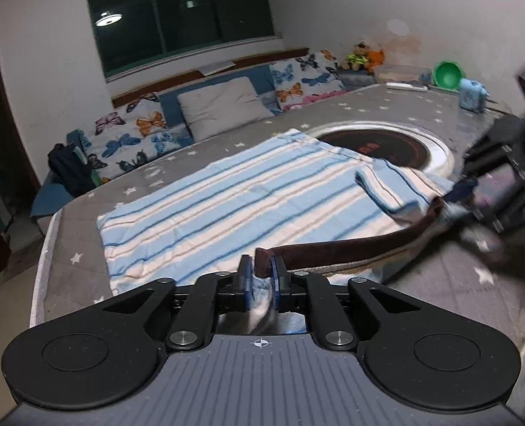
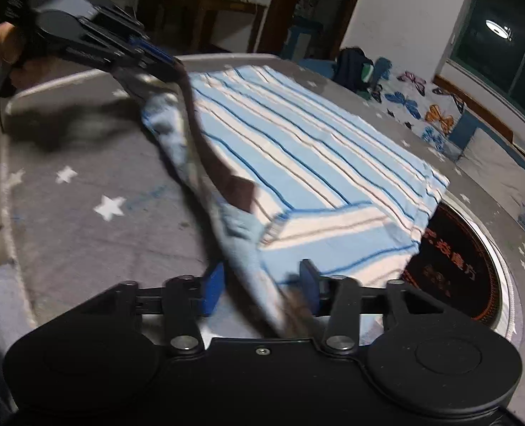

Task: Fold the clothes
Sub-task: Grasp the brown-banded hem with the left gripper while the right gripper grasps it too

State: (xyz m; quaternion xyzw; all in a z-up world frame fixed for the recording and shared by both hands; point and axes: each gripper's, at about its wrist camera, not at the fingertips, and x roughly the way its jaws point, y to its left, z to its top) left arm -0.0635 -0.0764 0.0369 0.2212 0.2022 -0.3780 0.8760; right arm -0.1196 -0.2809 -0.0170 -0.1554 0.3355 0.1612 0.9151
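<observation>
Star-print grey desk [image 1: 422,266] carries blue-white striped shirt [image 1: 227,195]; left gripper [image 1: 262,277] pinches brown hem band [image 1: 351,245], right gripper [image 2: 262,284] spread around cloth edge, stretching hem taut for fold.

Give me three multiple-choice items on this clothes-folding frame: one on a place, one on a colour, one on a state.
1. Where does the striped garment lie?
A. On the grey star-print table cover
B. On the sofa cushions
C. On the floor

2. What colour is the band along the garment's lifted edge?
A. Green
B. Dark brown
C. Yellow

3. How do the jaws of the left gripper stand?
A. Wide open, clear of the cloth
B. Shut on nothing
C. Shut on the brown-banded edge

Key:
1 A, the garment is spread on the starred cover, its far corner over the round dark hotplate.
2 B, the left wrist view shows a dark brown strip running towards the right gripper.
3 C, the brown band sits pinched between the blue pads.
</observation>
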